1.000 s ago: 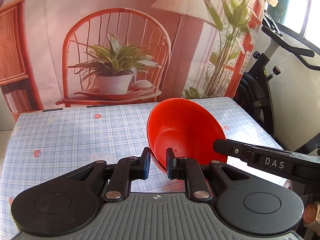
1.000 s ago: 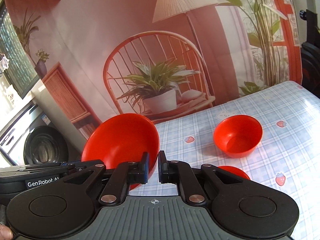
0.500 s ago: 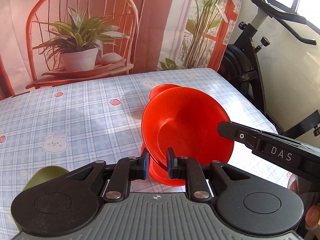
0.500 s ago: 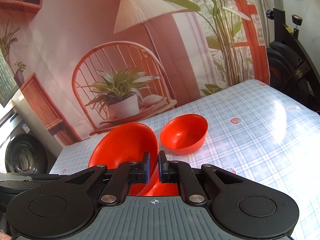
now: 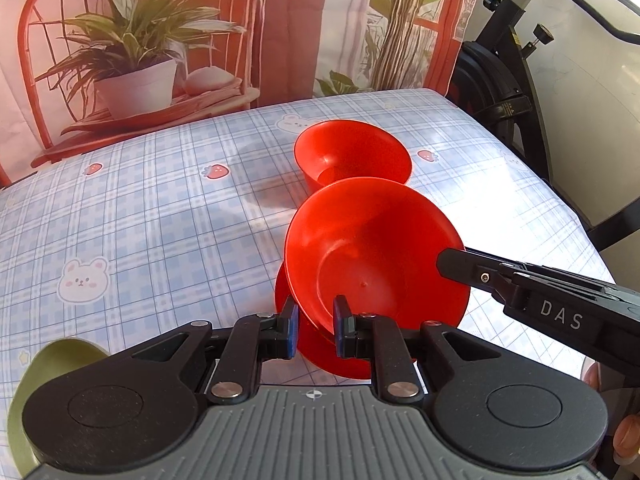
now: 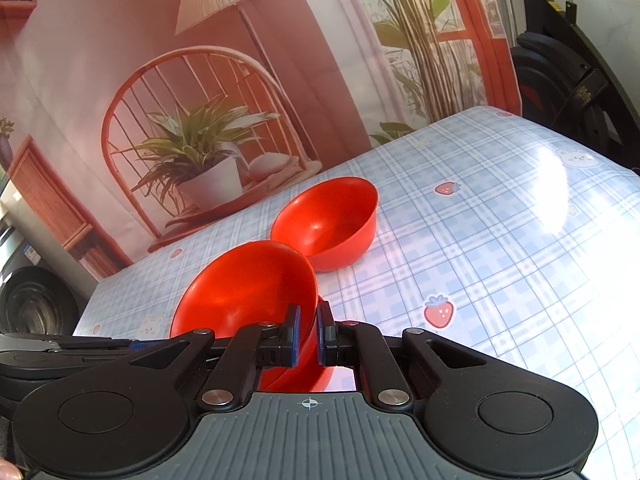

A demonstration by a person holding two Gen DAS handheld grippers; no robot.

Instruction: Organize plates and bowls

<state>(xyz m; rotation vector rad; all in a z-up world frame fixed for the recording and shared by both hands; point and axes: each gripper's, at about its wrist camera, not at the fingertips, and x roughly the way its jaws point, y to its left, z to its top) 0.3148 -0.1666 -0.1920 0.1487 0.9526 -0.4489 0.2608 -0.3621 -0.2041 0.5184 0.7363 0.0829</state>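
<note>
The white letters "DAS" are showing on the side of the right gripper (image 5: pixel 460 264) where it is reaching in from the right of the left wrist view; no other writing is readable. The left gripper (image 5: pixel 314 330) is pointing steeply down at the worktop (image 5: pixel 140 220), its fingers (image 5: pixel 289 330) clamping the near rim of a tilted red bowl (image 5: pixel 376 256). The right gripper's fingers (image 6: pixel 292 336) are pinching the same bowl (image 6: pixel 248 288) at its opposite rim, so both are holding it together just above a red plate (image 5: pixel 316 344) that is lying directly beneath the fingers. Left of the left fingers, a green dish (image 5: pixel 40 376) is peeking out from behind the gripper body. Beyond the fingers, a second red bowl (image 5: pixel 352 152) is sitting upright on the blue checked cloth with its bear and strawberry prints, just past the held bowl. Farther off, a printed backdrop (image 5: pixel 160 20) of a chair, potted plant and lamp is hanging behind the worktop, and a black exercise bike (image 5: pixel 508 72) is standing beside its far right corner.
</note>
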